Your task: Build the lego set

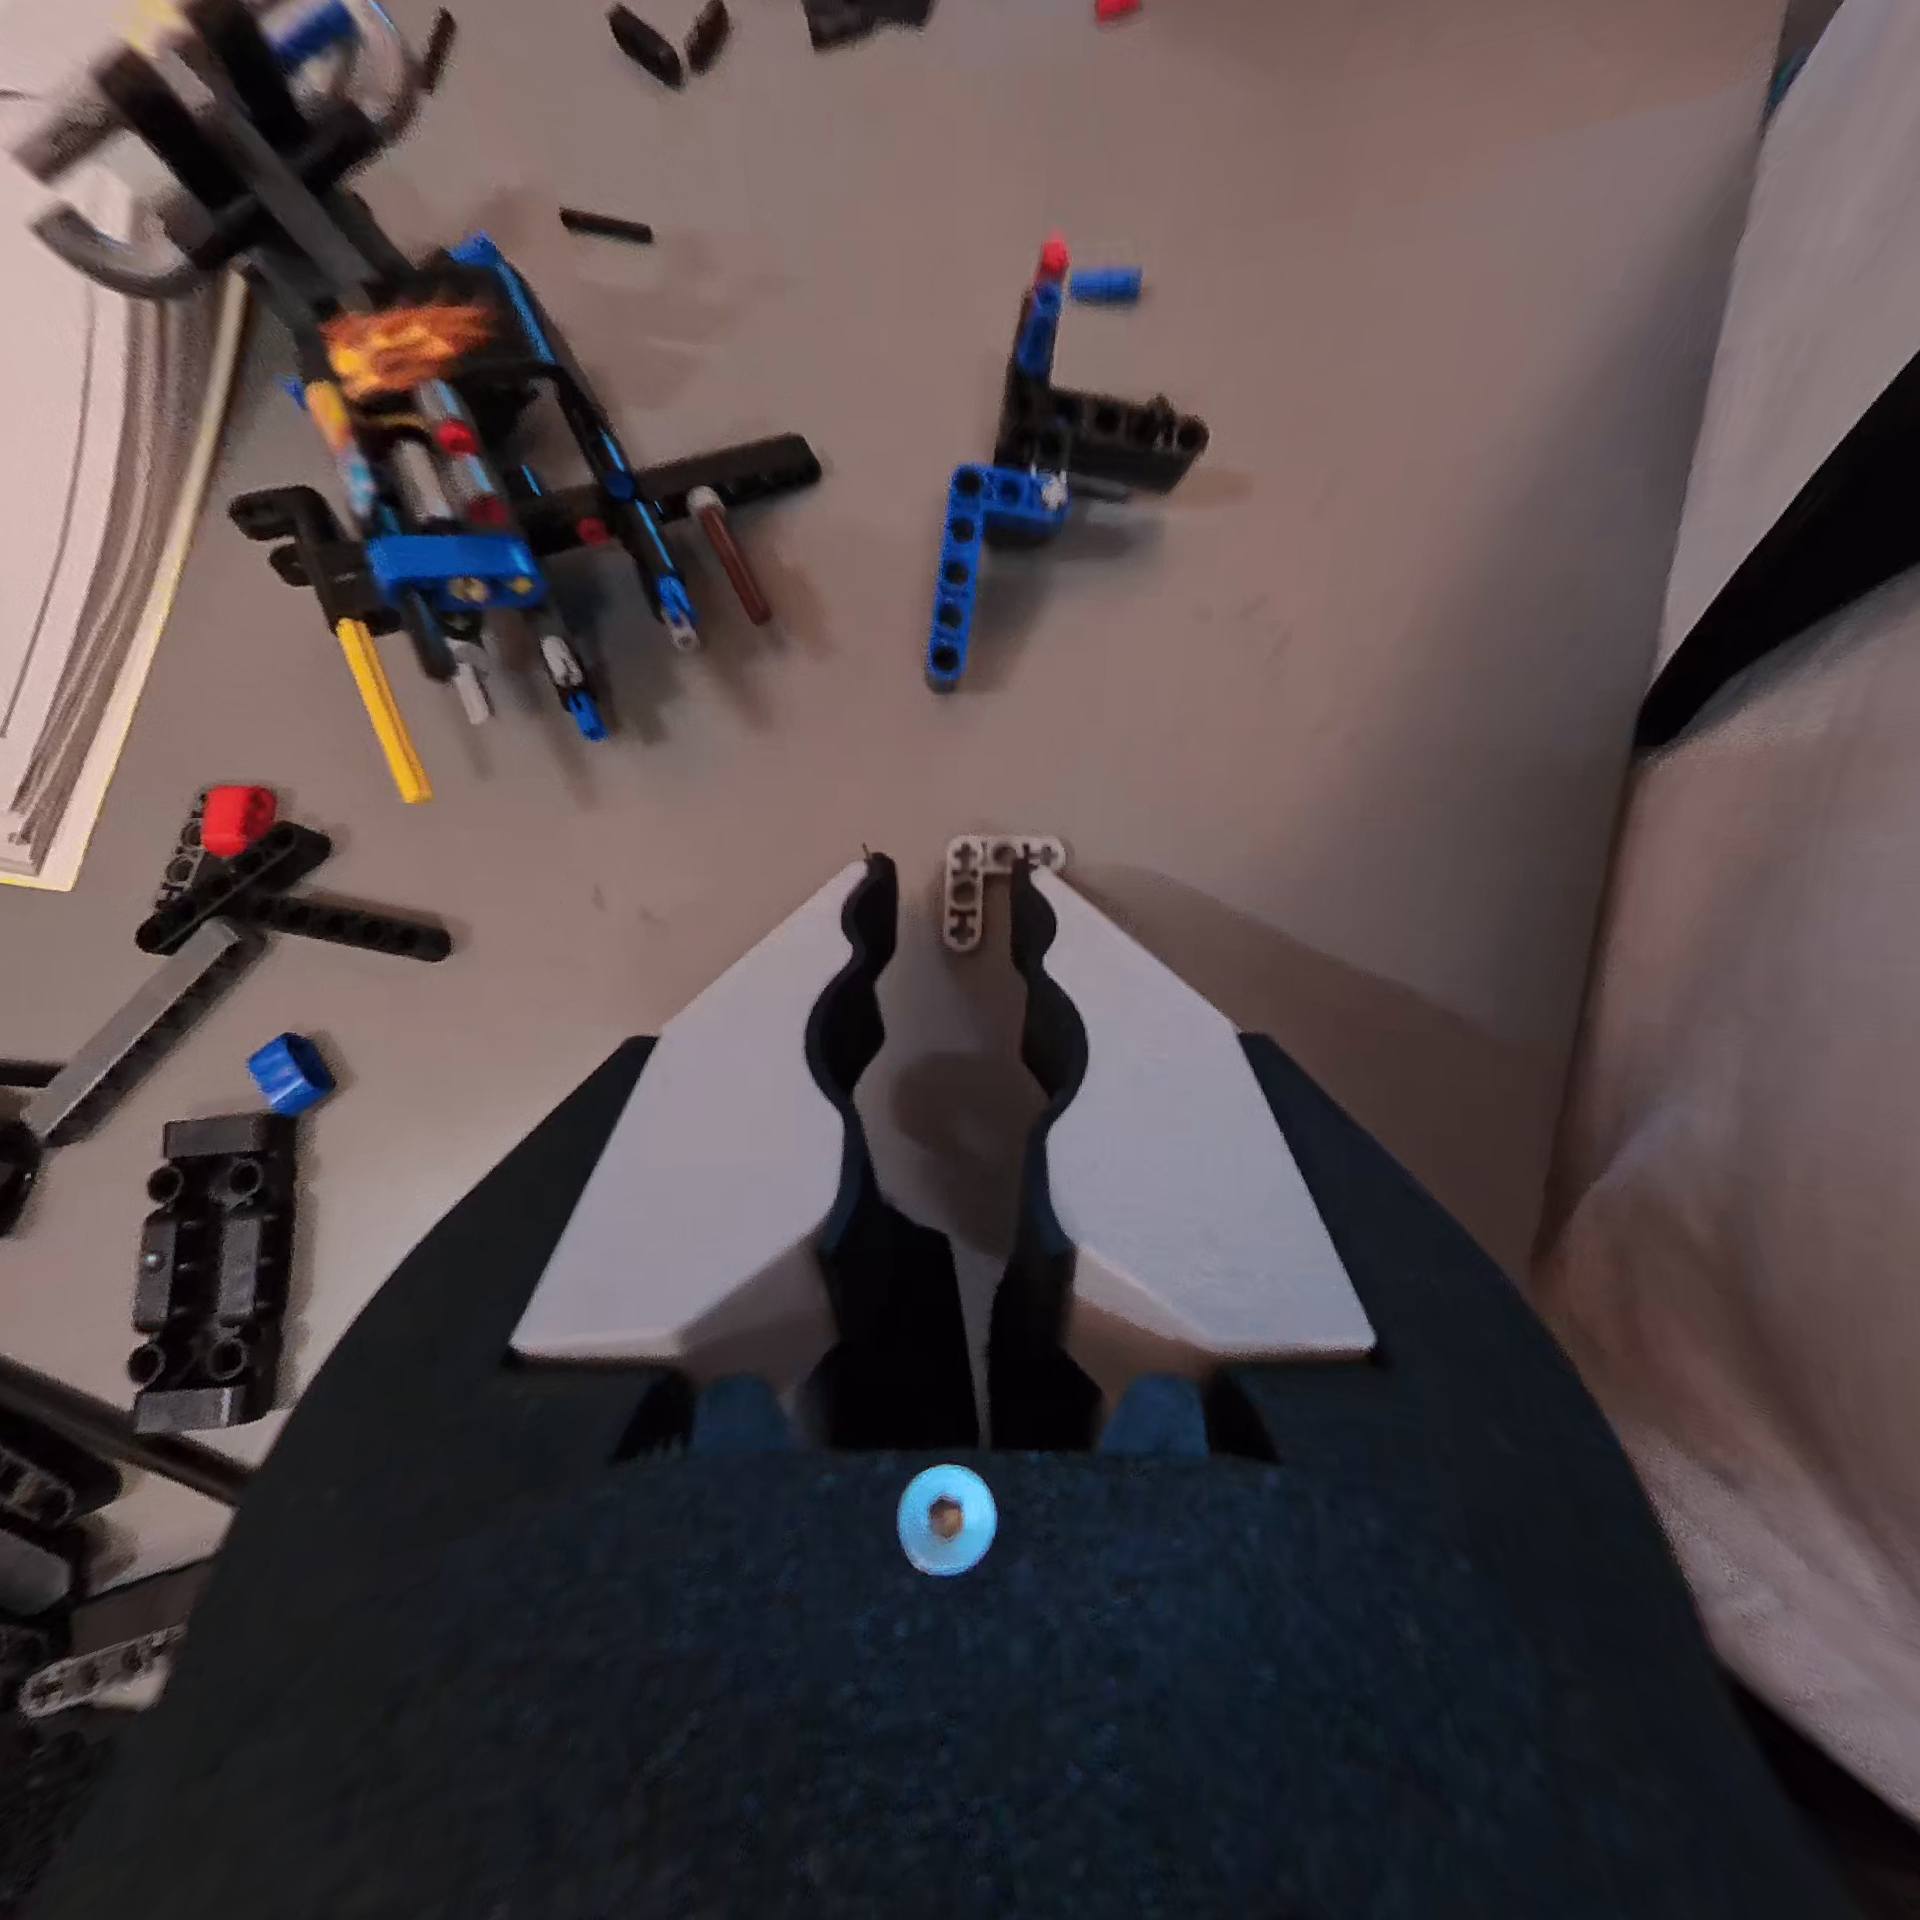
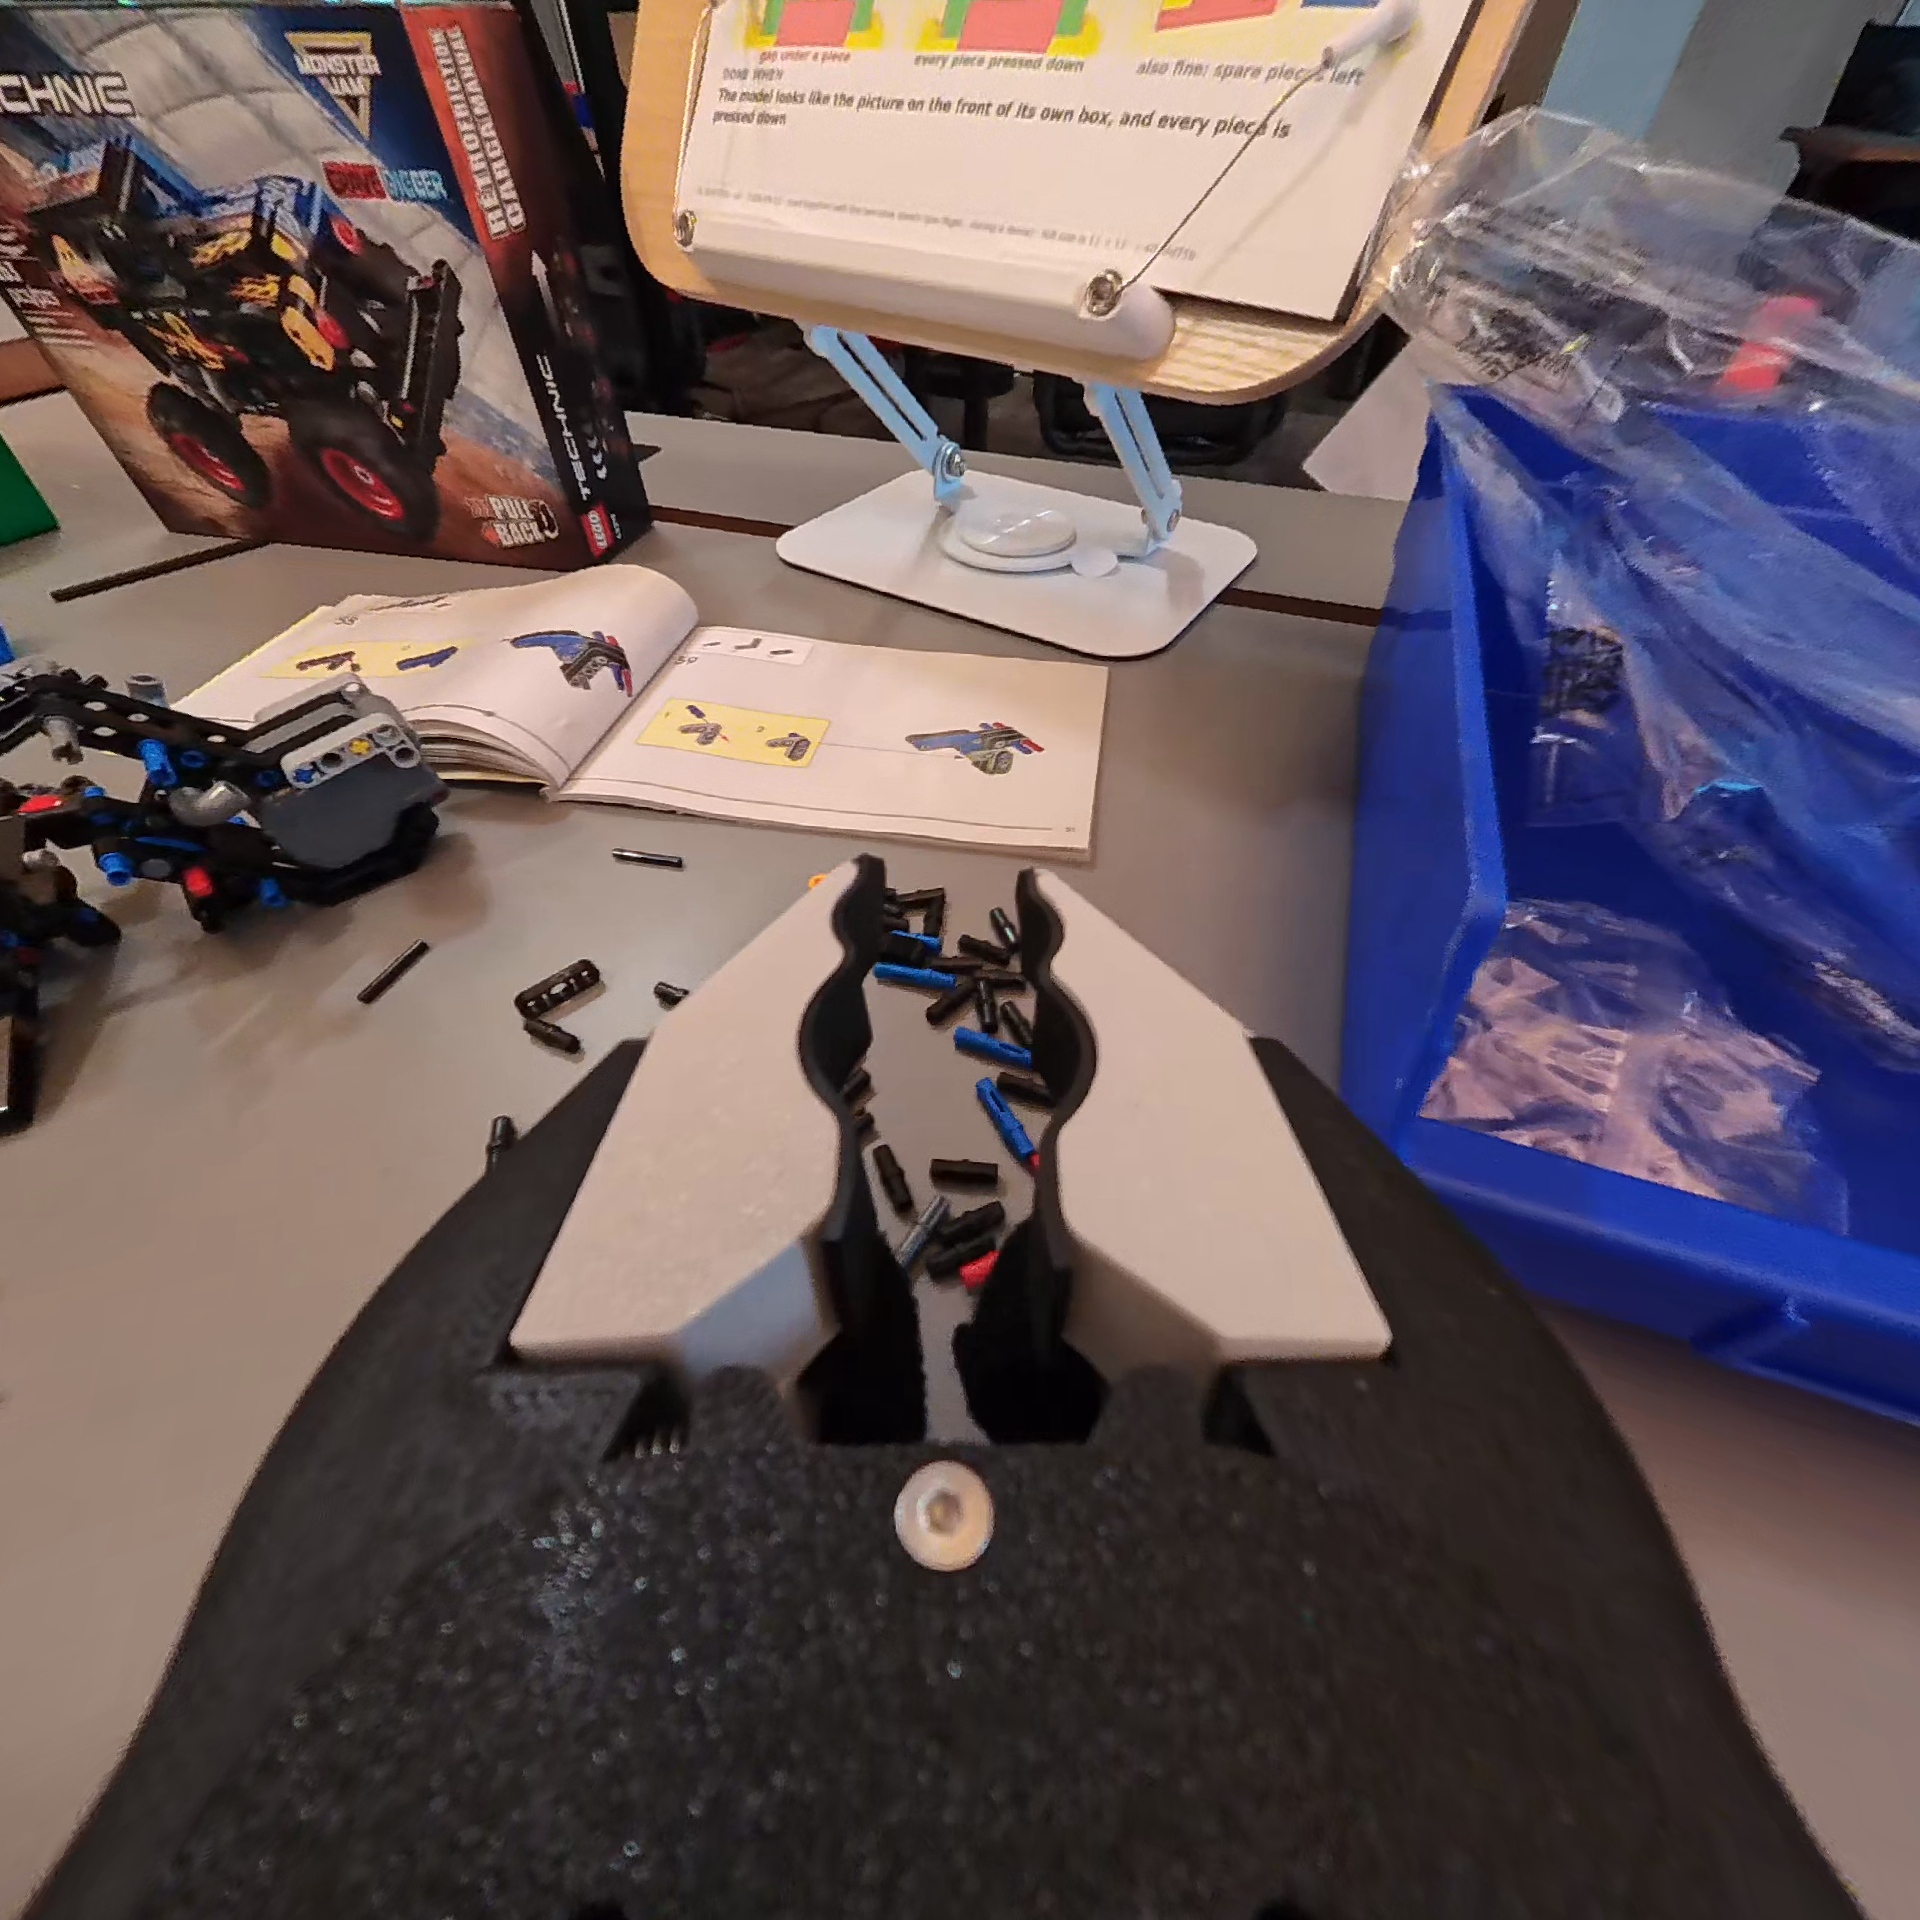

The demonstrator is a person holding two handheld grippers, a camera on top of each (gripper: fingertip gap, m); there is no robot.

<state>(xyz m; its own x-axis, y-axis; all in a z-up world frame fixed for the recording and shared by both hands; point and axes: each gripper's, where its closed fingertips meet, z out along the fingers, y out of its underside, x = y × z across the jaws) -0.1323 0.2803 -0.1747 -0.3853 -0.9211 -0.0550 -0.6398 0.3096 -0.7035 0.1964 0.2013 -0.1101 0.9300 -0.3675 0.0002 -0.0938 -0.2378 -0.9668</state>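
In the left wrist view my left gripper (image 1: pixel 951 881) is open just above the table, its tips on either side of a small light grey L-shaped piece (image 1: pixel 966 899). The right tip overlaps the piece; the left tip stands apart from it. A part-built black and blue truck frame with a flame sticker (image 1: pixel 436 447) lies far left, and a blue L-beam joined to black beams (image 1: pixel 997 509) lies ahead. In the right wrist view my right gripper (image 2: pixel 948 881) is open and empty over a scatter of black and blue pins (image 2: pixel 961 1171). The truck chassis (image 2: pixel 208 790) lies to the left.
The open instruction booklet (image 2: pixel 831 748), the set's box (image 2: pixel 312 281) and a page stand (image 2: pixel 1018 551) stand behind. A blue bin (image 2: pixel 1455 1091) of plastic bags is at right. Loose black beams (image 1: pixel 239 894), a black block (image 1: pixel 213 1268) and light fabric (image 1: pixel 1766 935) flank my left gripper.
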